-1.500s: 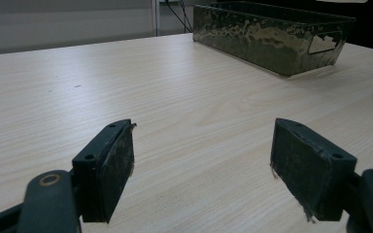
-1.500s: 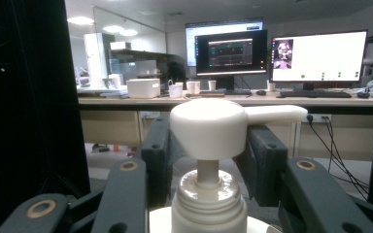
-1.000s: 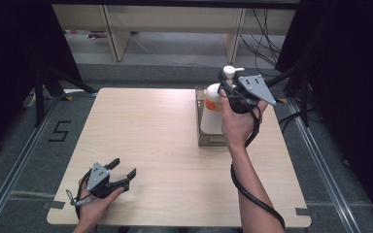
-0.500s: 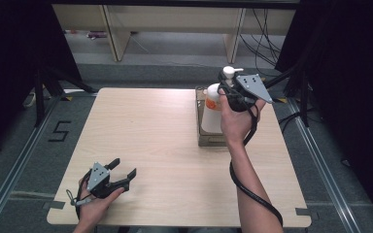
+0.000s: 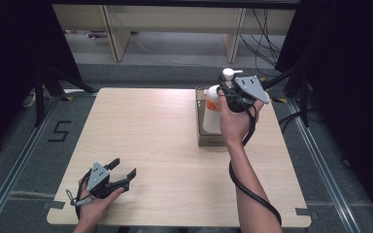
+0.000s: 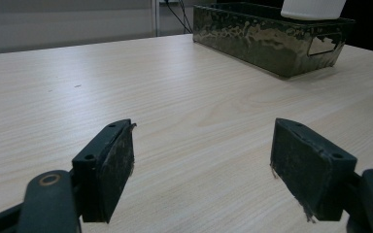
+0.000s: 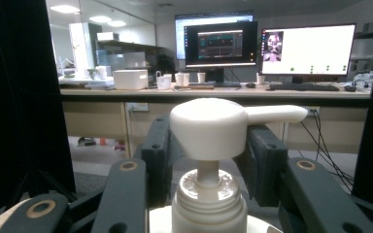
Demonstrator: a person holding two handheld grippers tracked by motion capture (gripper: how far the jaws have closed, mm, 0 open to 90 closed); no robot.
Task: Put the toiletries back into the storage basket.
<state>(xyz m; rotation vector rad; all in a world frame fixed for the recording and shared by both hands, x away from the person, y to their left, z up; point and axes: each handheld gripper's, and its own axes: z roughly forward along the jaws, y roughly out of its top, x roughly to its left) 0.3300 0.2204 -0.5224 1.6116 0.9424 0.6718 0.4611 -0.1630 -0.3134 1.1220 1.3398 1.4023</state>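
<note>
While the right gripper (image 5: 229, 92) is clenched on the pump bottle (image 5: 212, 114) at its neck, under the white pump head (image 7: 213, 127), the bottle hangs over the dark metal tray (image 5: 201, 141) at the table's (image 5: 145, 126) two o'clock; this looks like the lowering or lifting step, and the next move calls for keeping it upright. At seven o'clock the left gripper (image 5: 121, 175) rests released and empty. Whether the bottle's base touches the tray floor is hidden
</note>
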